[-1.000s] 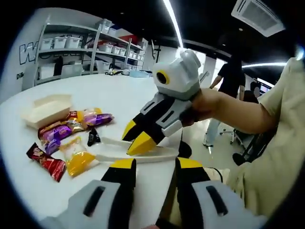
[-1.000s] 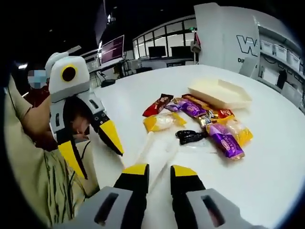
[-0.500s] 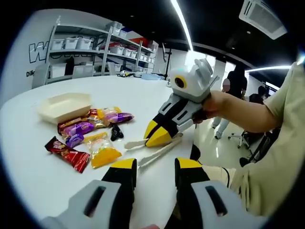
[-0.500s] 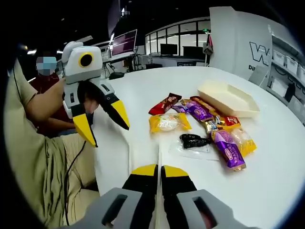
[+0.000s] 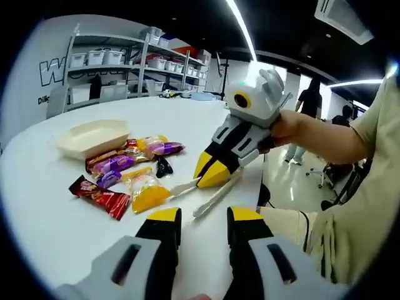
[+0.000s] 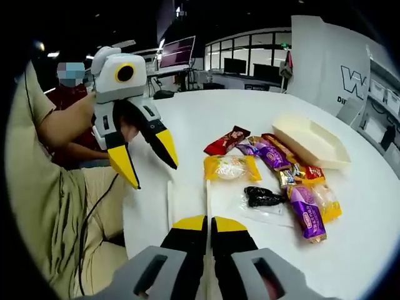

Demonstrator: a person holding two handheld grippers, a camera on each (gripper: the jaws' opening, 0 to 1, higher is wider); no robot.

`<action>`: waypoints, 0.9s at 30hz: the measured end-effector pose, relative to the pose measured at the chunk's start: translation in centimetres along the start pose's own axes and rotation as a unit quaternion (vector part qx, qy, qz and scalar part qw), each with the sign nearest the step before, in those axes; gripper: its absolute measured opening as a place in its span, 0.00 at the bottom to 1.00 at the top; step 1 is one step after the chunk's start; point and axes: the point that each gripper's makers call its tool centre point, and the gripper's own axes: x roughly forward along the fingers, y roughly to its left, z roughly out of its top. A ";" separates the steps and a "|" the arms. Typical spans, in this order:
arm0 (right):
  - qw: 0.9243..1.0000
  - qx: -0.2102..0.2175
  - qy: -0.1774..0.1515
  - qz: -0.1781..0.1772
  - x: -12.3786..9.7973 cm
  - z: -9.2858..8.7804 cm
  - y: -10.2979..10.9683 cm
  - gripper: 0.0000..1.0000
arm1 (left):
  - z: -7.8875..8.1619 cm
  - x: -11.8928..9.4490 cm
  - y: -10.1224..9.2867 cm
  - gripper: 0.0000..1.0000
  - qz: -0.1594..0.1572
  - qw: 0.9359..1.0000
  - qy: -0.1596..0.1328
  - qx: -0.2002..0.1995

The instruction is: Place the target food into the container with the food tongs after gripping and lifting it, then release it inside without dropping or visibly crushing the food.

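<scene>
- On the white counter [image 6: 387,206], one pair of translucent white food tongs [image 6: 207,199] lies near the person's edge, tips toward the snack pile.
- Right gripper [image 6: 208,223]: jaws pressed close on the handle end of the food tongs, one tong arm running forward from between the yellow tips, the other arm lying just to the left of them.
- Left gripper [image 6: 149,157]: held above the counter edge beside the tongs, jaws spread wide, nothing between them. In the left gripper view the same jaws [image 5: 200,215] stand apart over bare counter.
- Container: one shallow cream tray [image 6: 312,141], beyond the pile, nothing seen in it.
- Wrapped snacks, loosely grouped between tongs and tray; roughly eight, though the overlap makes an exact count uncertain:
  - one red packet [image 6: 226,140], nearest the left gripper;
  - one yellow packet [image 6: 232,167], just ahead of the tong tips;
  - one dark item in a clear wrapper [image 6: 263,197];
  - two purple packets [image 6: 306,212], with orange and red wrappers touching them.
- Surroundings: one person in a pale shirt [image 5: 362,187] holds both grippers; metal shelving with white bins [image 5: 112,69] stands behind the counter; another person [image 5: 310,106] stands in the far background.
- Obstruction: the right gripper's body hides the tong handles in the left gripper view.
</scene>
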 end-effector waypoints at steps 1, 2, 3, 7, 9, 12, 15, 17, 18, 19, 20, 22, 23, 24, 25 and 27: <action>1.000 -0.003 0.000 0.004 0.1 0.1 0.1 0.00 | -0.1 0.0 0.0 0.26 0.001 1.000 0.001 0.001; 1.000 -0.006 0.001 0.008 0.3 0.2 0.3 0.00 | -0.2 0.0 0.1 0.26 0.002 1.000 0.004 0.003; 1.000 -0.010 0.002 0.012 0.5 0.3 0.5 0.00 | -0.3 0.0 0.1 0.25 0.002 1.000 0.006 0.005; 0.999 -0.025 0.000 0.021 1.1 0.7 0.8 0.00 | -0.6 0.0 0.2 0.23 0.004 1.000 0.013 0.015; 0.999 -0.028 -0.003 0.027 1.3 0.9 1.0 0.00 | -0.7 0.0 0.1 0.21 0.002 1.000 0.016 0.022; 0.999 -0.036 -0.001 0.032 1.5 1.1 1.2 0.00 | -1.0 0.0 0.1 0.18 0.002 0.999 0.021 0.029; 0.999 -0.041 -0.001 0.035 1.5 1.1 1.3 0.00 | -1.1 0.0 0.2 0.17 0.004 0.999 0.024 0.032; 0.998 -0.054 -0.002 0.043 1.6 1.3 1.5 0.00 | -1.3 0.0 0.3 0.14 0.003 0.999 0.027 0.037; 0.997 -0.056 -0.002 0.045 1.6 1.3 1.6 0.00 | -1.3 0.0 0.3 0.12 0.002 0.999 0.028 0.039; 0.997 -0.059 -0.001 0.049 1.7 1.3 1.7 0.00 | -1.3 0.0 0.3 0.11 0.002 0.999 0.029 0.040; 0.997 -0.061 -0.001 0.051 1.7 1.4 1.7 0.00 | -1.3 0.0 0.3 0.10 0.002 0.999 0.029 0.040; 0.996 -0.071 -0.001 0.061 2.0 1.6 2.0 0.00 | -1.3 0.0 0.2 0.08 0.000 0.999 0.028 0.041; 0.996 -0.071 -0.001 0.062 2.0 1.7 2.0 0.00 | -1.4 0.0 0.1 0.08 -0.001 0.999 0.029 0.041; 0.995 -0.073 -0.002 0.063 2.1 1.7 2.0 0.00 | -1.4 0.0 0.1 0.08 -0.001 0.999 0.029 0.041; 0.995 -0.078 0.000 0.067 2.3 1.8 2.0 0.00 | -1.5 0.0 0.2 0.08 0.001 0.999 0.031 0.042; 0.993 -0.088 0.002 0.073 2.5 1.9 2.1 0.00 | -1.6 0.1 0.1 0.07 -0.001 0.999 0.034 0.042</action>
